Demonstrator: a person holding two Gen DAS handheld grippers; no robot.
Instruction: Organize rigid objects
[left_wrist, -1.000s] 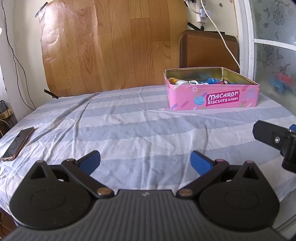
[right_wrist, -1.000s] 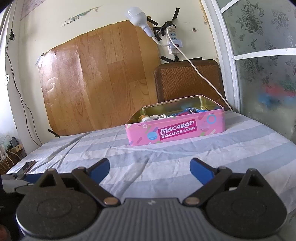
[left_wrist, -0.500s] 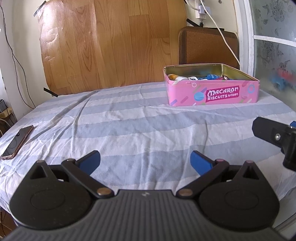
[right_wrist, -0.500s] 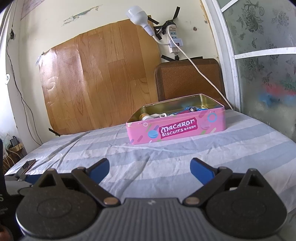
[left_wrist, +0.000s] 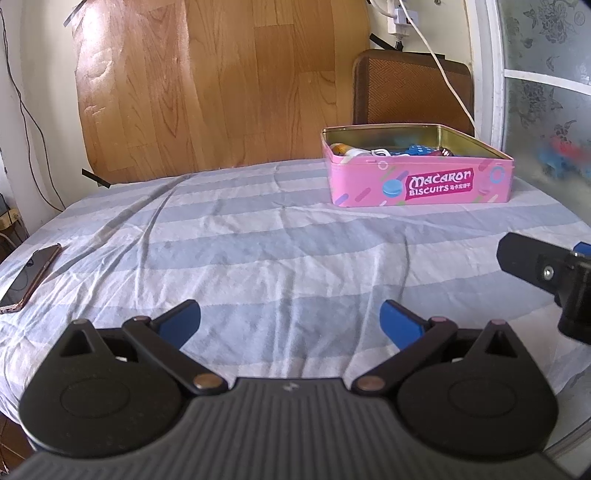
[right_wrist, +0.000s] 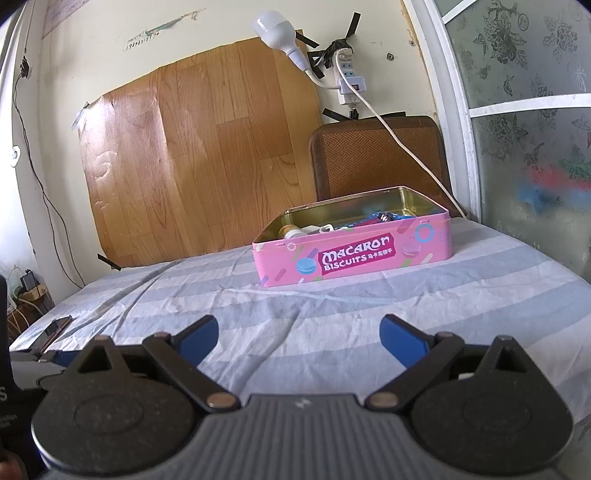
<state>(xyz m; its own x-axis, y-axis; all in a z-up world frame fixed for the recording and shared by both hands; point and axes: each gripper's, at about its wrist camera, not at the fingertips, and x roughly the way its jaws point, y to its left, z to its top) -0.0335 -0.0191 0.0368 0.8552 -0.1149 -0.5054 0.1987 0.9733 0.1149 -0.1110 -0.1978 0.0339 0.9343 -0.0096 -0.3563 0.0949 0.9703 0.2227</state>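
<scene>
- Only the right wrist view shows the bulb and power strip on the wall.
- The left gripper and right gripper both gape wide, empty, above the striped cloth.
- The pink tin sits at the far right, holding small items.

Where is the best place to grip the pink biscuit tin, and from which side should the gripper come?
Probably the pink biscuit tin by its near long wall, from above: it stands lidless, so one finger can go inside the rim and one outside. The whole body looks wider than the open right gripper.
</scene>
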